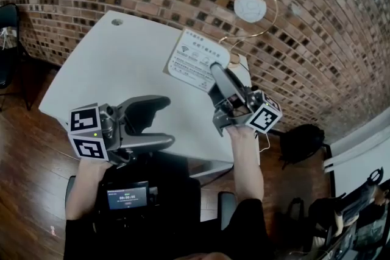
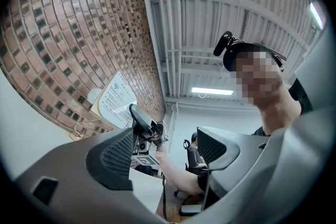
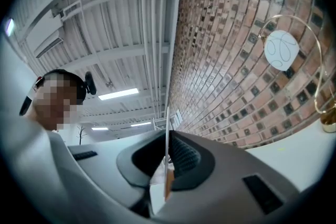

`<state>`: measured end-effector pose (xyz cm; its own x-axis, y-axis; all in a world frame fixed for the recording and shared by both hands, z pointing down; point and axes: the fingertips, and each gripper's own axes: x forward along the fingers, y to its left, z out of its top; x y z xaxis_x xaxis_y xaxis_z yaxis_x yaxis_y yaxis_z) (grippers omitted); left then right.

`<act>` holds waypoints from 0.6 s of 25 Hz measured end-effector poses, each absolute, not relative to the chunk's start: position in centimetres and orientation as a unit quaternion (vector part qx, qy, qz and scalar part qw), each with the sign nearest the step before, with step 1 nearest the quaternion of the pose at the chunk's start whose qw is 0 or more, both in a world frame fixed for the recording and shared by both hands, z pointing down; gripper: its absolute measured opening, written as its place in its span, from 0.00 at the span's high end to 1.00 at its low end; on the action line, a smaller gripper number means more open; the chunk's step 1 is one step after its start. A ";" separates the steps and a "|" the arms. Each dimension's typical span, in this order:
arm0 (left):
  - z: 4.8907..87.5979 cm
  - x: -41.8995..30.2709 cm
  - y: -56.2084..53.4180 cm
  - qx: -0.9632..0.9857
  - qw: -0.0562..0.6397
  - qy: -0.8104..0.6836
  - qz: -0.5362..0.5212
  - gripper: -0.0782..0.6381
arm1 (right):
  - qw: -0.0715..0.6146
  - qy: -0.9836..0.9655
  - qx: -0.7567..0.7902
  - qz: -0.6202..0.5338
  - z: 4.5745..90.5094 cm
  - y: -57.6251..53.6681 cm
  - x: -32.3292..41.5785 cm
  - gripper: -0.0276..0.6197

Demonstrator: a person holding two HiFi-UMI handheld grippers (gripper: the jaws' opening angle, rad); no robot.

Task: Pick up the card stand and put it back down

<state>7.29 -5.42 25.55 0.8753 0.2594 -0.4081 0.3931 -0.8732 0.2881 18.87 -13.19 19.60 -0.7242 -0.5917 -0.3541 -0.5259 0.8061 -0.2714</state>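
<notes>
R gripper [image 1: 217, 71] is clamped shut on the card stand [image 1: 198, 60], a white wifi notice card w/ a tan edge. It pinches the card's lower right edge, just right of centre in the head view. The card sits tilted over the far right part of the white desk [image 1: 116, 64] and looks lifted clear of the top, tho I can't be sure. In the right gripper view the card stand [image 3: 167, 131] shows edge-on as a thin line squeezed between the R gripper [image 3: 167, 159] pads.

L gripper [image 1: 162, 123] hangs at lower left of the head view by the desk's near edge, well apart from the card, jaws spread w/ nothing between them. In its own view, L gripper [image 2: 167, 152] looks across at the card stand [image 2: 116, 98] against the brick wall [image 2: 63, 34].

A gold wire arc w/ a white disc [image 1: 250, 7] stands at the desk's far right corner, near the card. A dark bag [image 1: 302, 142] sits on the wood floor at right.
</notes>
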 end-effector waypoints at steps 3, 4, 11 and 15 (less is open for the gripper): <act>25.6 7.0 -5.6 0.951 0.183 0.167 -0.183 0.37 | 0.217 0.927 -0.295 -0.082 19.7 -13.6 18.4 0.92; 25.5 6.9 -5.7 0.952 0.182 0.166 -0.184 0.37 | 0.217 0.927 -0.293 -0.083 19.8 -13.8 18.2 0.92; 25.7 6.2 -6.4 0.952 0.181 0.155 -0.192 0.37 | 0.213 0.934 -0.274 -0.085 20.0 -14.4 16.7 0.92; 25.7 6.1 -6.9 0.950 0.190 0.147 -0.200 0.37 | 0.214 0.937 -0.261 -0.086 19.9 -14.5 16.4 0.92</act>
<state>6.06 -6.91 25.72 0.8764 0.2034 -0.4365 0.3559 -0.8842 0.3026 16.36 -14.55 19.86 -0.7721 -0.5266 -0.3558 -0.4533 0.8487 -0.2724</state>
